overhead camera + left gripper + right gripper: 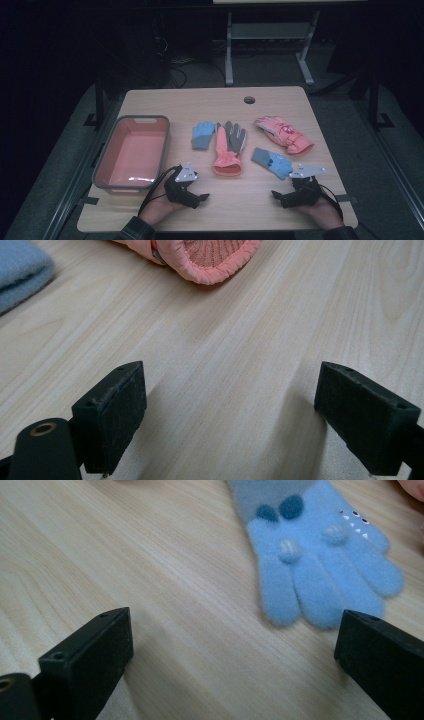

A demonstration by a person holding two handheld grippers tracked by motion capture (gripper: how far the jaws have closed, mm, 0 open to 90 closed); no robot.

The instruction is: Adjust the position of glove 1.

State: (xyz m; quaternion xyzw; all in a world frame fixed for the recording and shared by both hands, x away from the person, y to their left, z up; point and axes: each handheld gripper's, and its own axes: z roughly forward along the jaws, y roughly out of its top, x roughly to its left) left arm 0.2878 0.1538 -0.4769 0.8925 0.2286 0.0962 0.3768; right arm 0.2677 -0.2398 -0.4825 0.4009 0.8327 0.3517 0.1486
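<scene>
My left gripper (200, 198) rests low on the near part of the surface (240, 210), just in front of the bin (131, 152). Its fingers (112, 410) stand wide apart with nothing between them but bare wood. In the left gripper view, the cuff of the pink-and-grey glove (210, 257) lies ahead of the fingers, well apart from them, and the edge of a blue glove (22, 272) shows at the upper left.

My right gripper (278, 196) rests on the near right part of the surface. Its fingers (92, 652) are also spread wide and hold nothing. In the right gripper view, the near blue glove (320, 560) lies flat just ahead and to the right, fingertips pointing toward me. The glove's tips end near the right finger; I cannot tell whether they touch it.

Layout in the high view:
- The bin sits at the left, empty, long side running away from me.
- The far blue glove (202, 136) lies beside the pink-and-grey glove (230, 147) at mid-surface; the two touch or nearly touch.
- The near blue glove (271, 162) lies right of centre, just beyond my right gripper.
- The pink glove (283, 134) lies farther back on the right, tilted.
- A round cable hole (249, 100) sits near the far edge.
</scene>
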